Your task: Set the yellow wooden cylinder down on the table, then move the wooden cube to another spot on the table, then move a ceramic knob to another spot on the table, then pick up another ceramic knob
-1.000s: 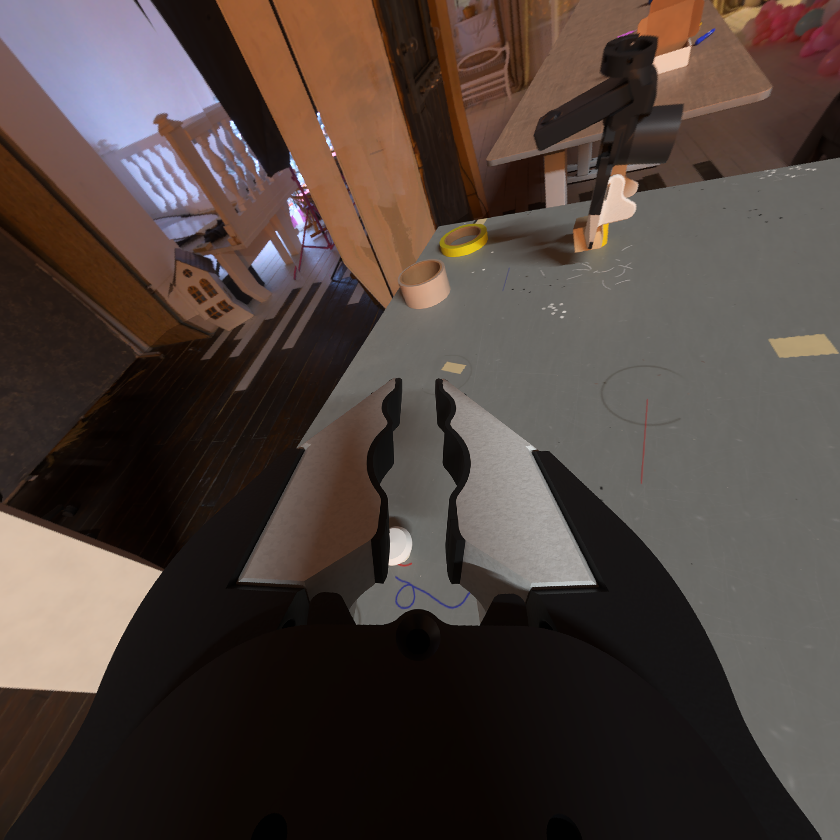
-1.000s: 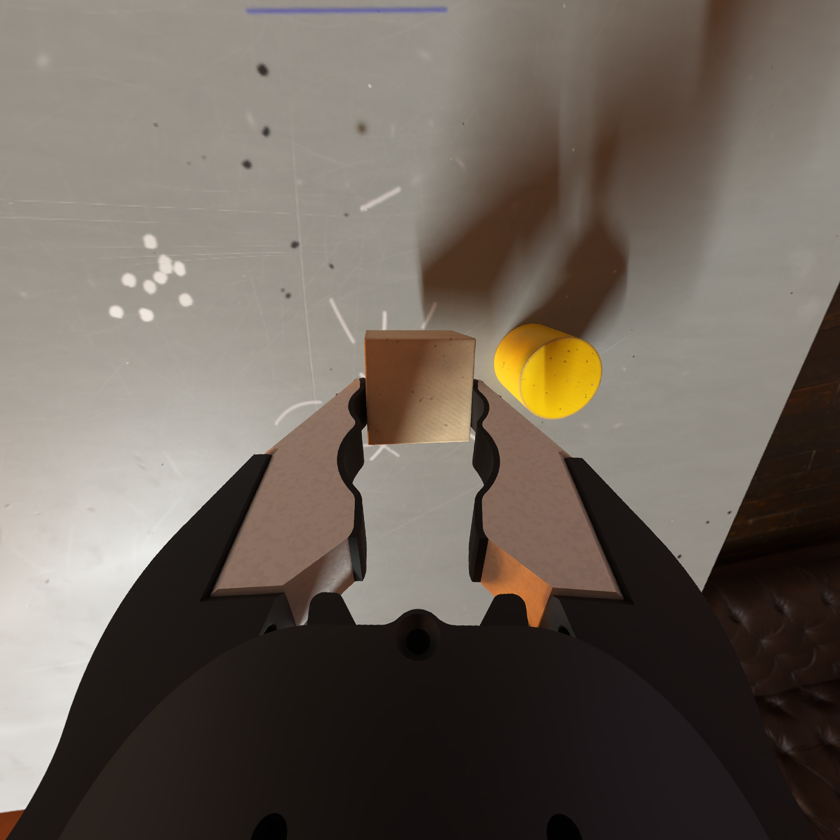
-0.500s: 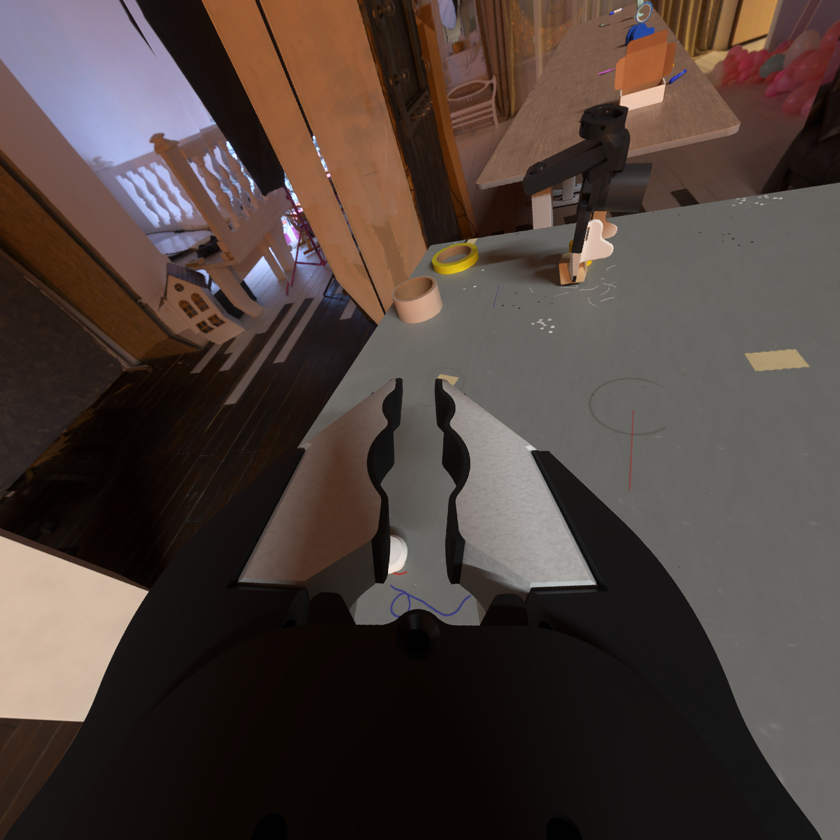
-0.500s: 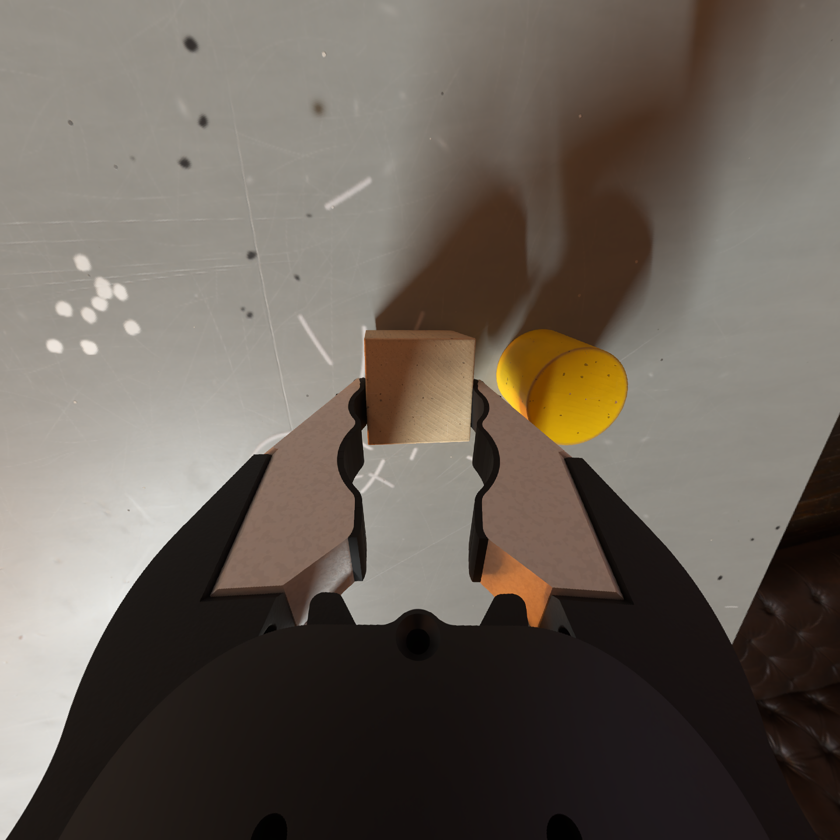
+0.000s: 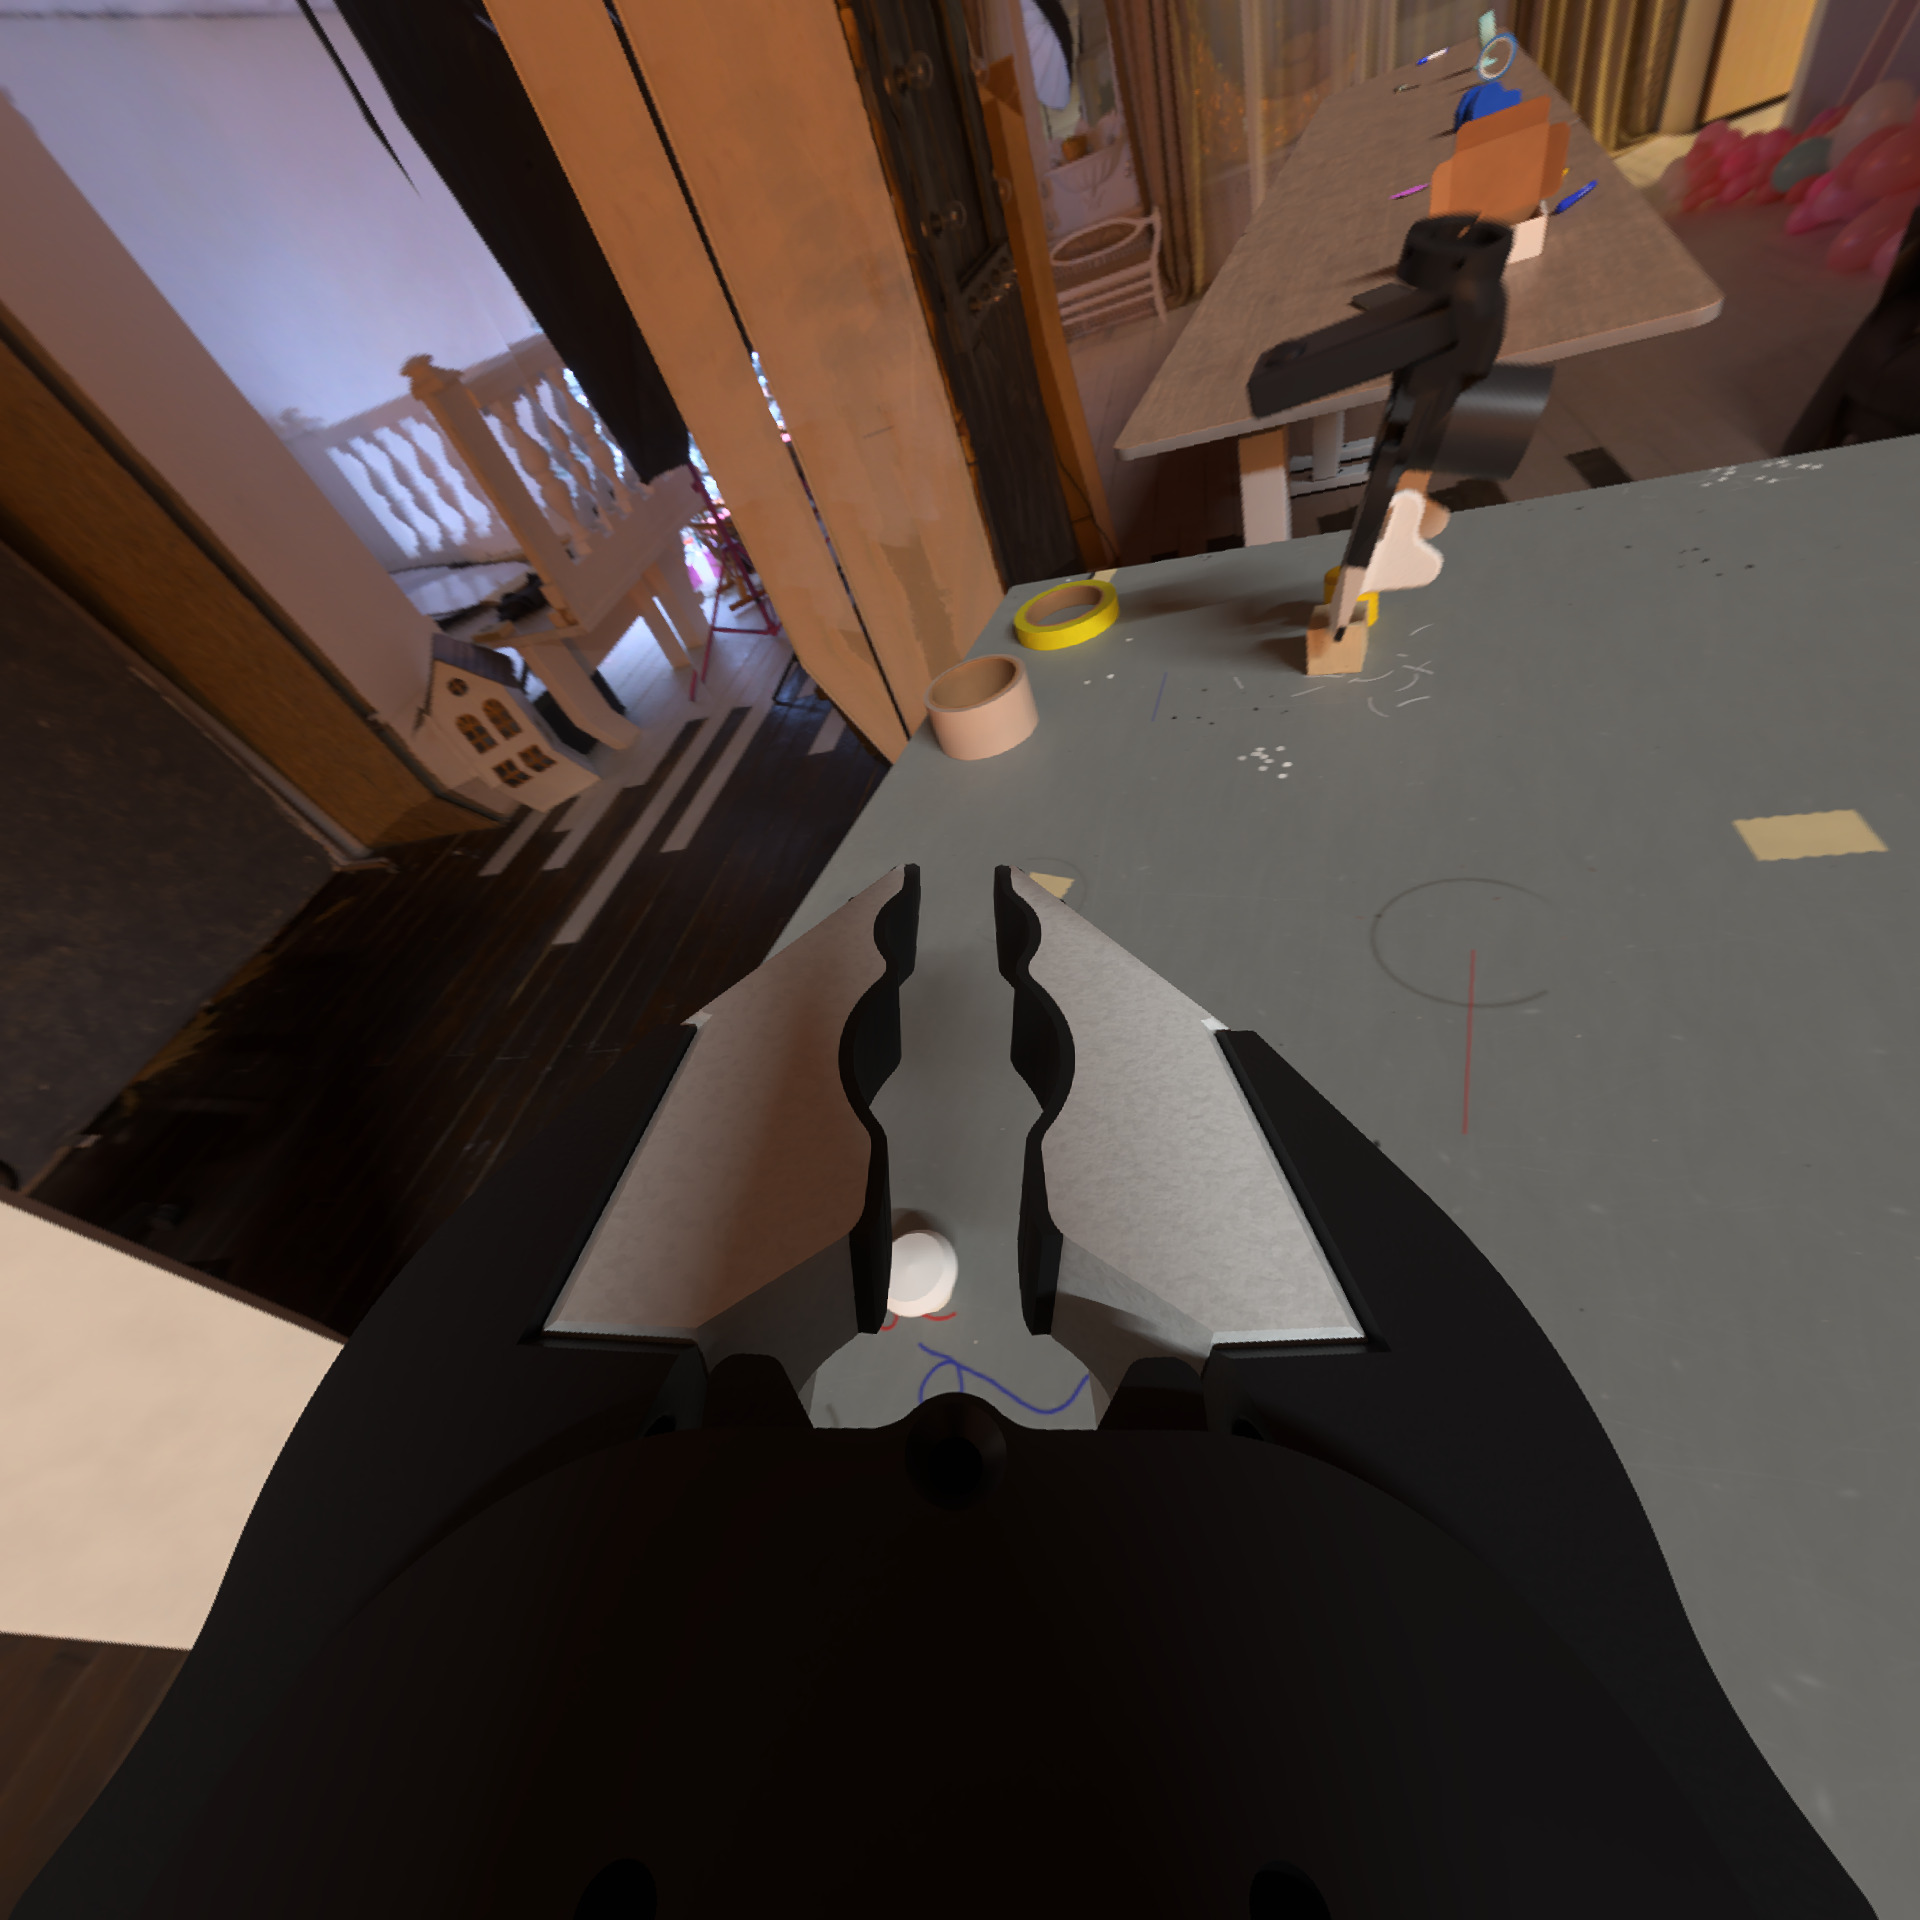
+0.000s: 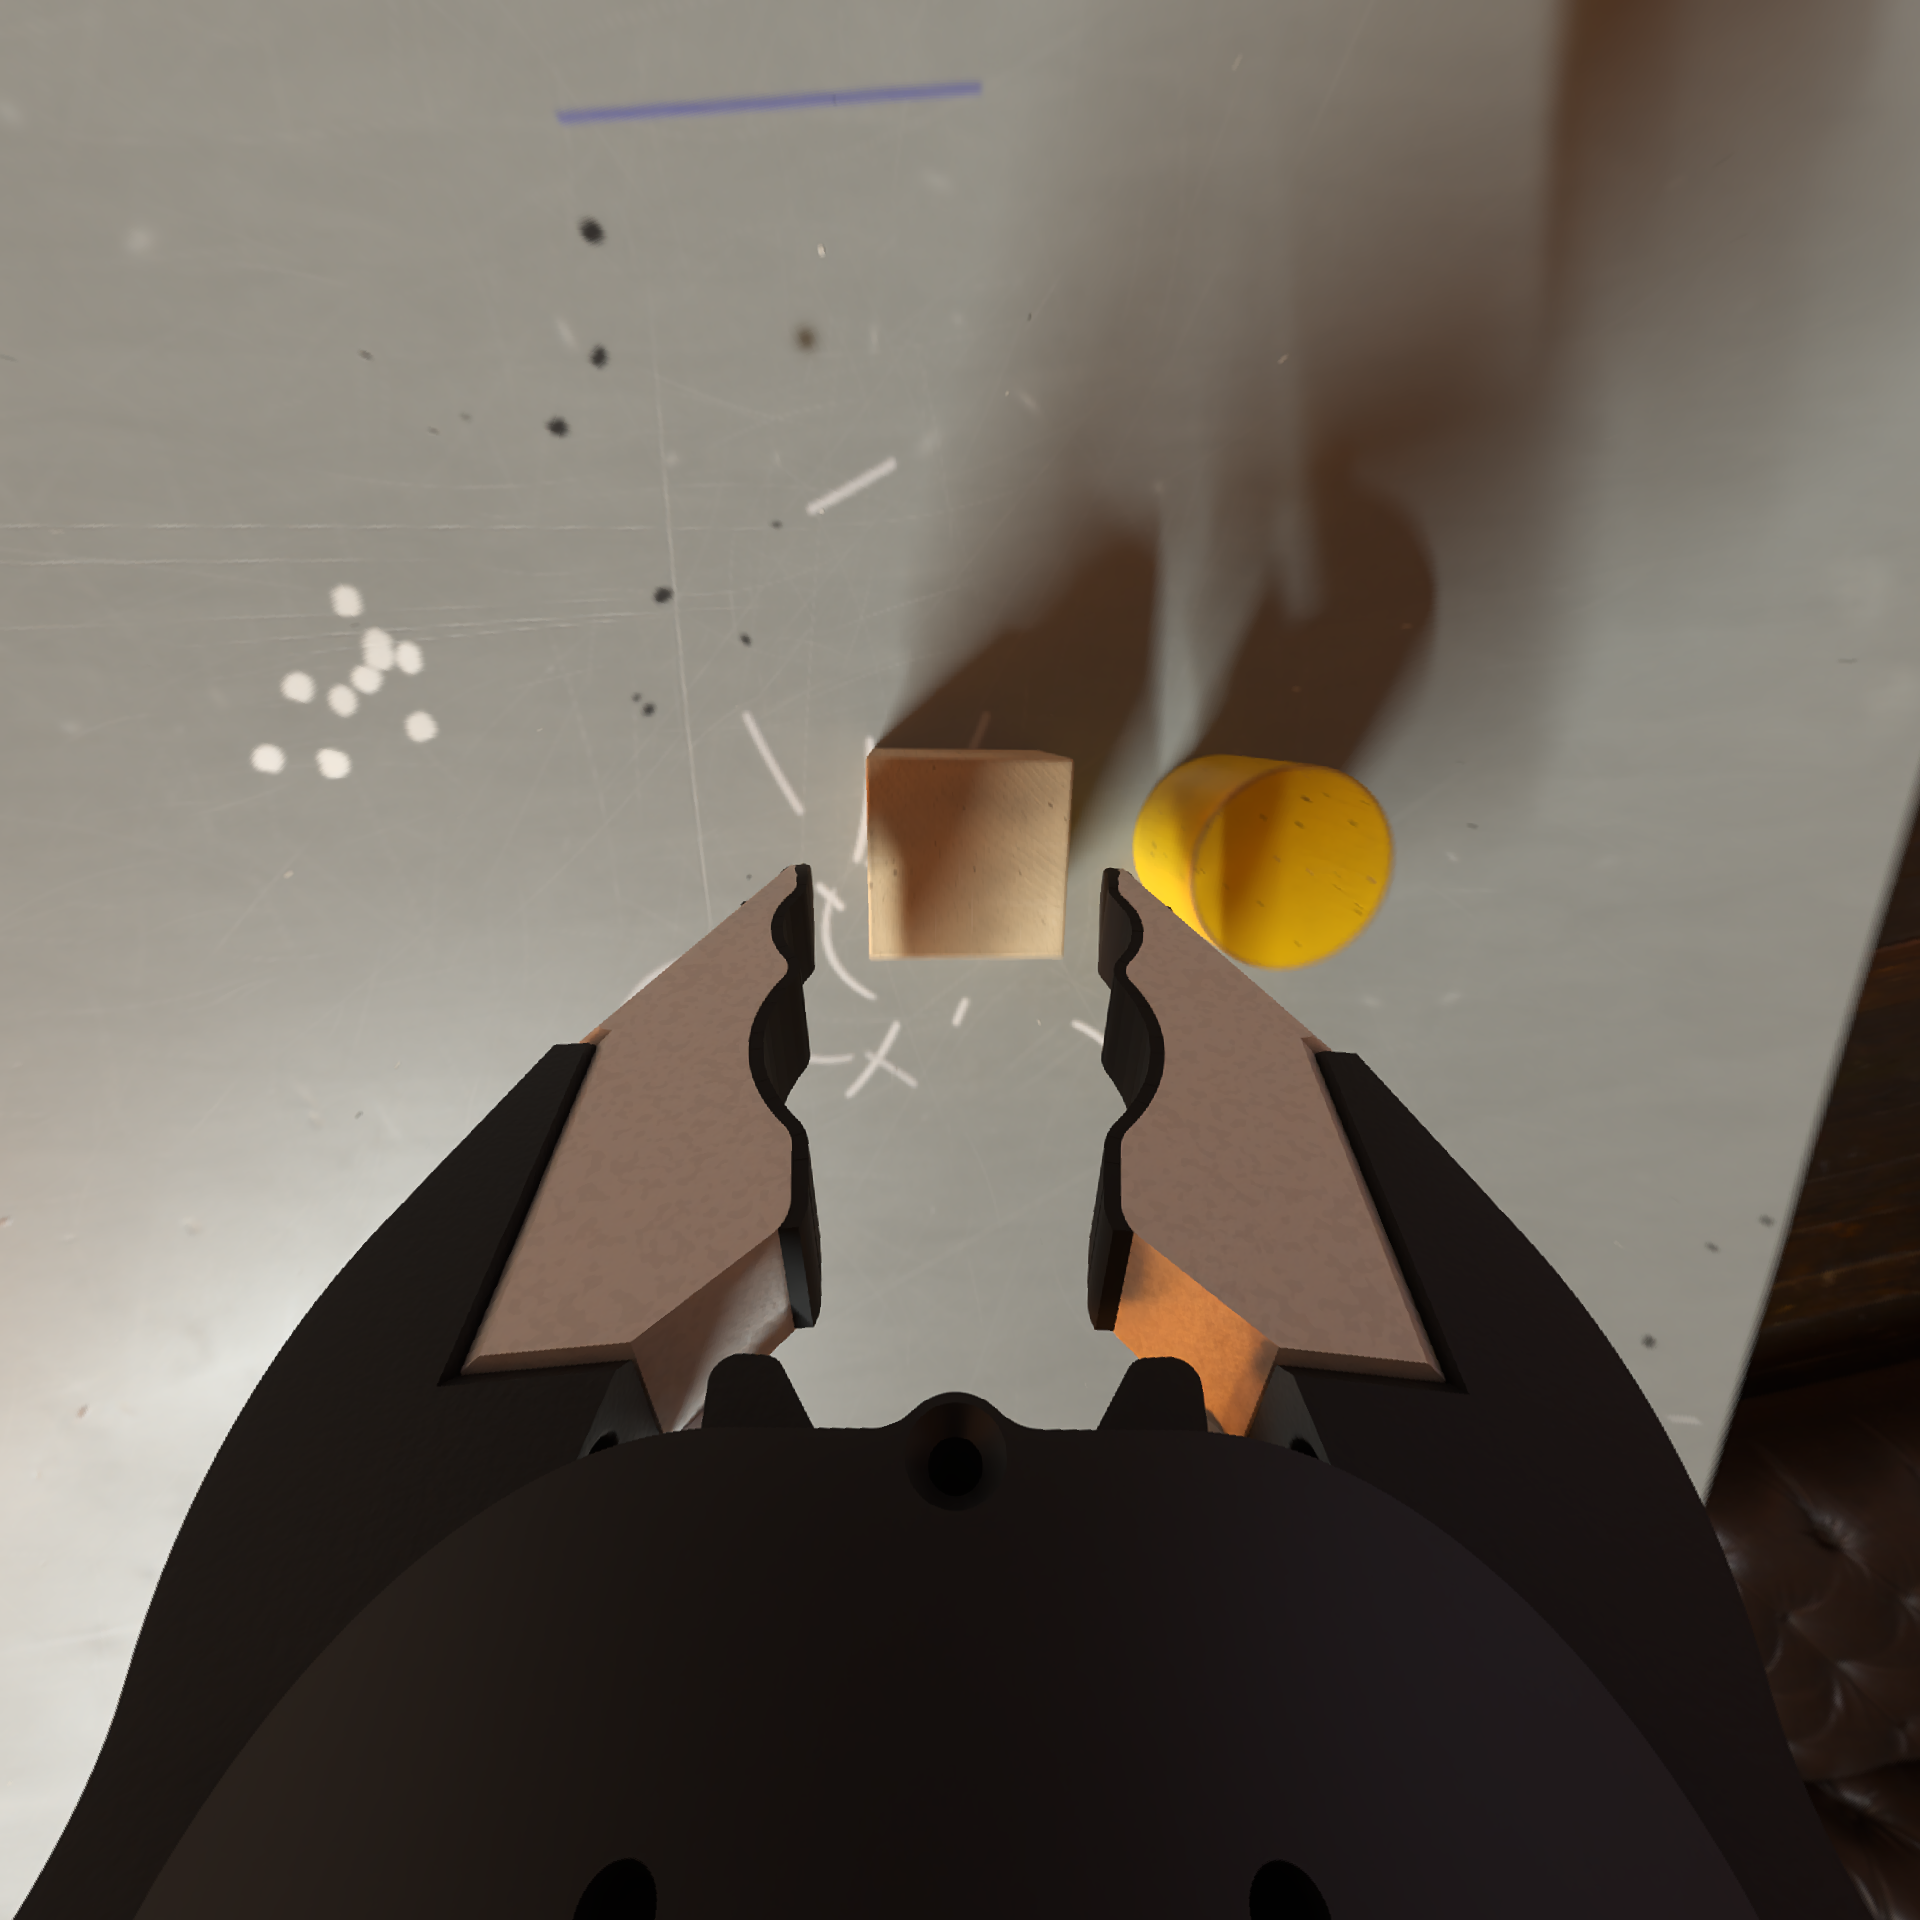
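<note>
In the right wrist view the wooden cube (image 6: pixel 966 852) stands on the grey table (image 6: pixel 416 1039), just past my right gripper (image 6: pixel 956 883), which is open and not touching it. The yellow wooden cylinder (image 6: pixel 1278 862) lies on its side right of the cube. In the left wrist view my left gripper (image 5: pixel 956 883) is nearly shut with a narrow gap and holds nothing. A white ceramic knob (image 5: pixel 920 1273) sits on the table below it, seen between the fingers. Far off, the right gripper (image 5: pixel 1340 623) stands over the cube (image 5: pixel 1335 655).
A yellow tape roll (image 5: pixel 1065 613) and a beige tape roll (image 5: pixel 982 707) lie near the table's far left corner. A tan tape patch (image 5: pixel 1808 834) is at the right. The table's edge (image 6: pixel 1766 1143) runs close to the cylinder, with dark floor beyond.
My right gripper has opened and let go of the cube, which now rests on the table. The gripper has drawn back a little. The left gripper has barely moved.
</note>
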